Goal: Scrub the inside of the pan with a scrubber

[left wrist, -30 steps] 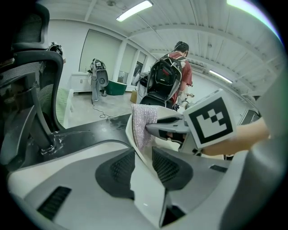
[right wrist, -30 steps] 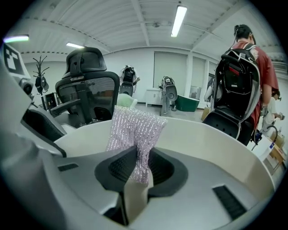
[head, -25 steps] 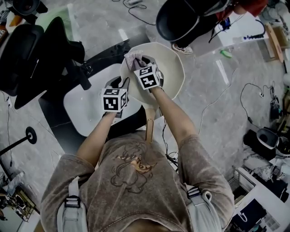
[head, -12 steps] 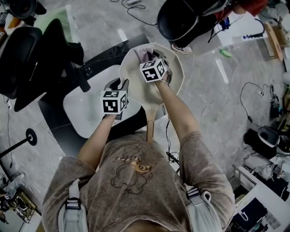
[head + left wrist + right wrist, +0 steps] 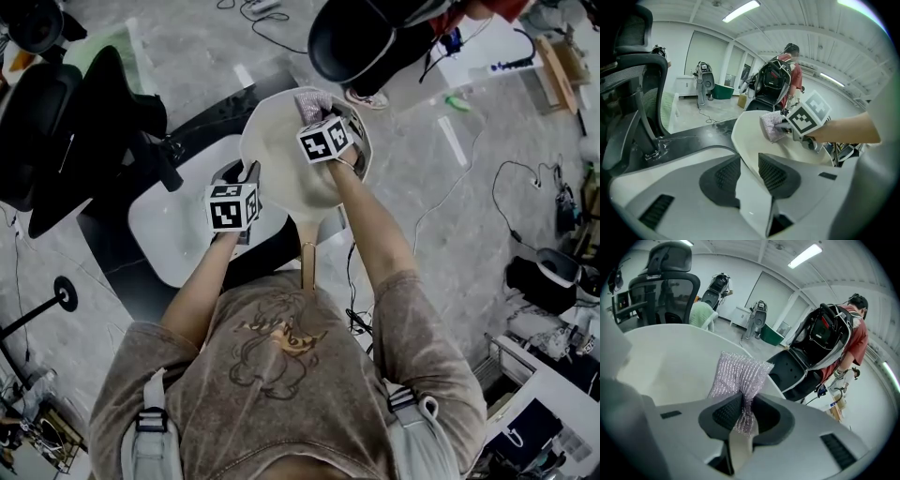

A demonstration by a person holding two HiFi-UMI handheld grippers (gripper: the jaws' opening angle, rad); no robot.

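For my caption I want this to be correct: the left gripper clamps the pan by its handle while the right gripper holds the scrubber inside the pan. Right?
Not the handle: the left gripper clamps the pan by its rim, as the left gripper view shows. The right gripper holds the scrubber inside the pan.

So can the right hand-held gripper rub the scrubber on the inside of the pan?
Probably yes. The right hand-held gripper pinches the scrubber just over the open pan, with nothing in between.
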